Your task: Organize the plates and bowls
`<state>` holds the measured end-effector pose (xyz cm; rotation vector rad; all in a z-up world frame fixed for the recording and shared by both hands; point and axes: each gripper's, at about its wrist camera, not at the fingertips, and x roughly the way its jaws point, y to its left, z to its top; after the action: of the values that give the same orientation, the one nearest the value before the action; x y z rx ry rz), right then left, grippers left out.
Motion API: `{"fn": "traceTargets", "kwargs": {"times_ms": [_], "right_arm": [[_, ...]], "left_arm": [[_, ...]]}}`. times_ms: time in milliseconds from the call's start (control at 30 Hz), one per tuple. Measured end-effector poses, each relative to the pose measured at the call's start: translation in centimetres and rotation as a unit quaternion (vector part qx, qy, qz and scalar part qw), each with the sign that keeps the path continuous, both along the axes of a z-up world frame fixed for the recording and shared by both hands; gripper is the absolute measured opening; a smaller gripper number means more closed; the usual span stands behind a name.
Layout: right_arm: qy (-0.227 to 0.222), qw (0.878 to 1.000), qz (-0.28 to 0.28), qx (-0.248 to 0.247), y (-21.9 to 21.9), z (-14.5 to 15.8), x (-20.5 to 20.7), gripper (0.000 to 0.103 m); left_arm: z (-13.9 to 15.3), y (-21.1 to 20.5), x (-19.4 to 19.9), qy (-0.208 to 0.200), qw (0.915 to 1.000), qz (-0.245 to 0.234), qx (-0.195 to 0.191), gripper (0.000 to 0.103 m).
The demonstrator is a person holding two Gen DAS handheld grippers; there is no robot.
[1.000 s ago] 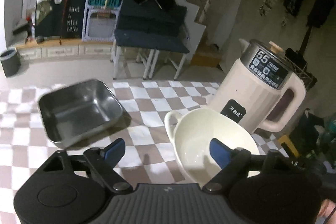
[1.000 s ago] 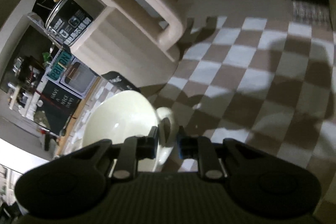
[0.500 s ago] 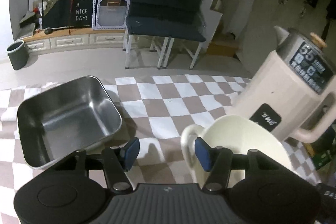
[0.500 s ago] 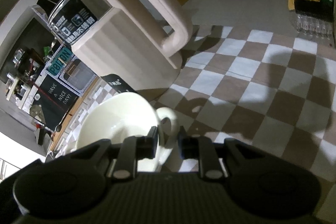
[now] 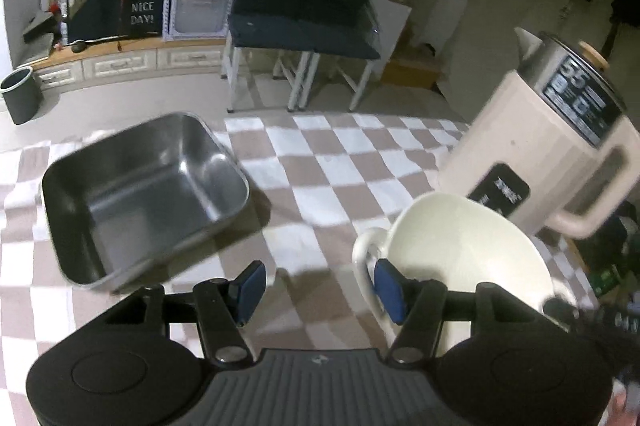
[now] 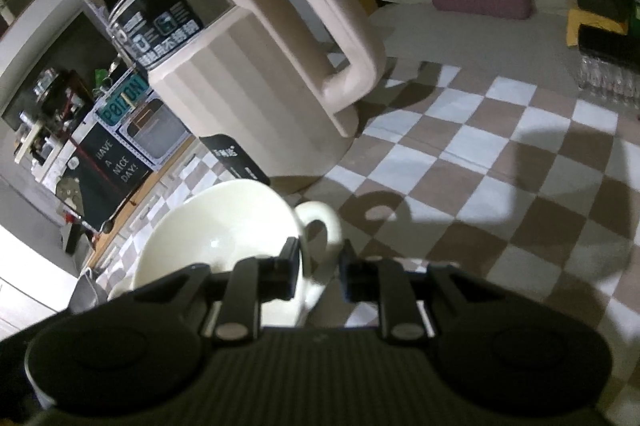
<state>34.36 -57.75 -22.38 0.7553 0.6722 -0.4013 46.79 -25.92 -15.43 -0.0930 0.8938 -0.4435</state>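
Checked tablecloth (image 5: pixel 328 162) (brown and white) under steel tray (image 5: pixel 140 194), cream bowl (image 5: pixel 460 246), beige kettle (image 5: pixel 536 154)

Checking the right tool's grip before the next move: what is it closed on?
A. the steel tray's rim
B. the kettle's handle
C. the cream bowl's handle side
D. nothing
C: the right tool pinches the cream bowl at its rim beside the loop handle.

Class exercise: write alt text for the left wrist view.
The left gripper hangs open over a checked cloth, one pad beside the handle of a cream bowl. A steel tray sits left, a beige kettle right.
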Motion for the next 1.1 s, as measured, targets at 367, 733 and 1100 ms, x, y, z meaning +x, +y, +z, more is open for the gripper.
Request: {"fn": "traceTargets", "kwargs": {"times_ms": [367, 733, 1100], "right_arm": [[-0.035, 0.998, 0.002, 0.058, -1.1, -0.9, -0.5, 0.025], [-0.011, 0.999, 0.032, 0.001, 0.4, -0.4, 0.6, 0.034], [0.009, 0.998, 0.055, -0.006, 0.3, -1.5, 2.2, 0.028]], "left_arm": [[0.1, 0.8, 0.5, 0.041, 0.9948, 0.004, -0.093, 0.059], [-1.6, -1.6, 0.9, 0.067, 0.9948, -0.012, -0.076, 0.029], [-2.6, -2.1, 1.3, 0.059, 0.9962, -0.022, -0.061, 0.021]]}}
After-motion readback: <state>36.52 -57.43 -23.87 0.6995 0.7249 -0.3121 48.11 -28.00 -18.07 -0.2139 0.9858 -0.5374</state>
